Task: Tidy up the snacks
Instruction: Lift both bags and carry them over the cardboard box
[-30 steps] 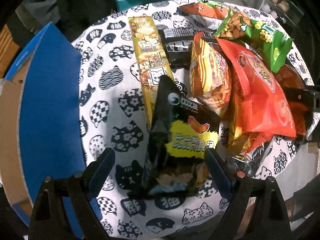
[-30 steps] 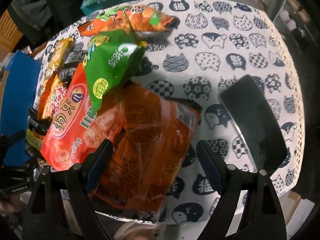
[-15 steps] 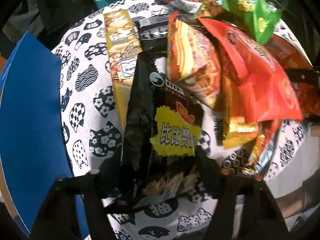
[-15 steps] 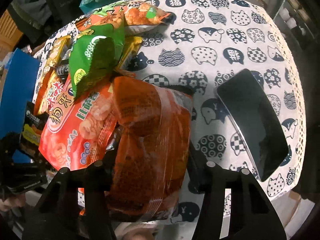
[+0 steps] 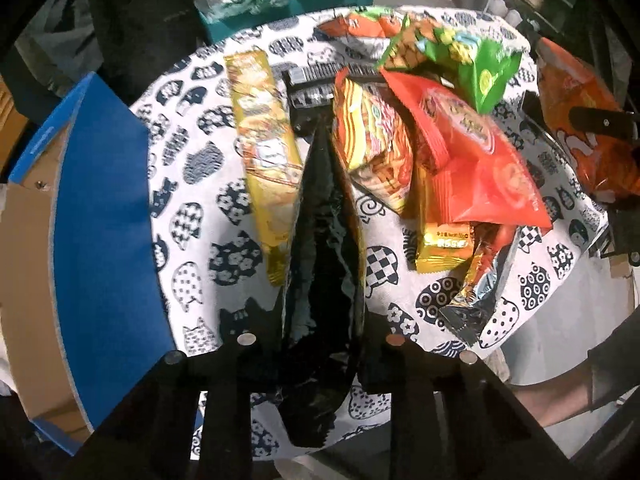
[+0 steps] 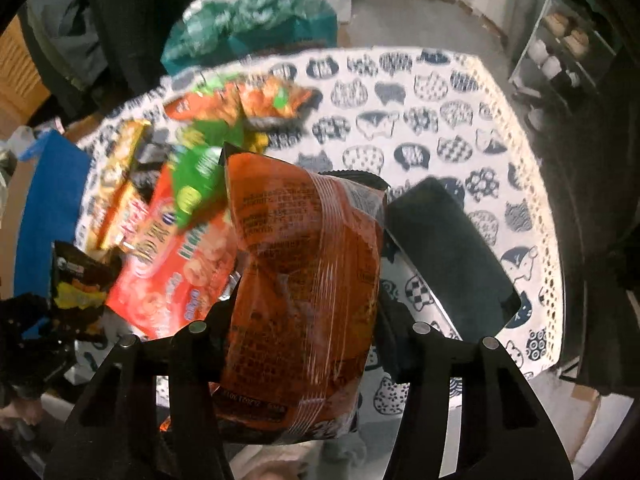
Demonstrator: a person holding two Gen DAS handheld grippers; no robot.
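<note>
My left gripper point(image 5: 320, 344) is shut on a black snack bag point(image 5: 324, 264), squeezed narrow and raised off the cat-print tablecloth point(image 5: 192, 184). My right gripper point(image 6: 304, 320) is shut on an orange snack bag point(image 6: 304, 260), held up above the table. The same orange bag point(image 5: 580, 120) shows at the far right of the left wrist view. On the cloth lie a long yellow packet point(image 5: 264, 140), a striped orange bag point(image 5: 372, 140), a red bag point(image 5: 476, 148), a green bag point(image 5: 460, 56) and a small gold packet point(image 5: 440, 240).
A blue cardboard box point(image 5: 100, 240) stands open at the table's left edge. A flat black slab point(image 6: 448, 248) lies on the cloth to the right of the pile. A teal bundle point(image 6: 256, 28) sits beyond the far edge. A shelf unit point(image 6: 560, 48) stands at back right.
Both grippers went from open to shut on their bags. The black bag folded narrow and rose slightly; the orange bag was lifted off the pile.
</note>
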